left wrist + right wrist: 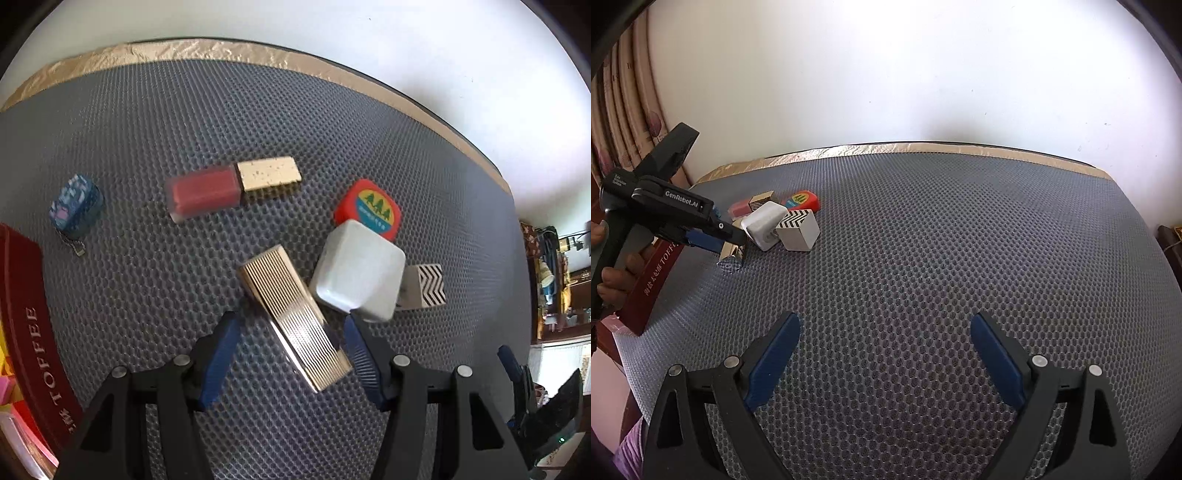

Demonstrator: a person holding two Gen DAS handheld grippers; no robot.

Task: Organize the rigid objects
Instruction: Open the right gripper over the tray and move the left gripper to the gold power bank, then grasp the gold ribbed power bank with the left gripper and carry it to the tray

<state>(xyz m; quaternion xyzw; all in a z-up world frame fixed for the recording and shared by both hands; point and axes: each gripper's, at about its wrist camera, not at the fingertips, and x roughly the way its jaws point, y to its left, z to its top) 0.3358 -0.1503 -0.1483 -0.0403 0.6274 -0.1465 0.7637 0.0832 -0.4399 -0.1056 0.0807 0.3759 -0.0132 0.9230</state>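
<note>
Left wrist view looks steeply down, close; right looks across; both share white cube.

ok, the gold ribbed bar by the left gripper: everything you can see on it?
The gold ribbed bar is a long, flat block with a shiny, metallic-looking finish, fine parallel grooves along its top and a mirror-like side. It lies diagonally on the grey honeycomb mat between the blue pads of the left gripper, which straddle it; whether they press on it is unclear. Its far end sits against, or partly under, the white rounded cube.
</note>
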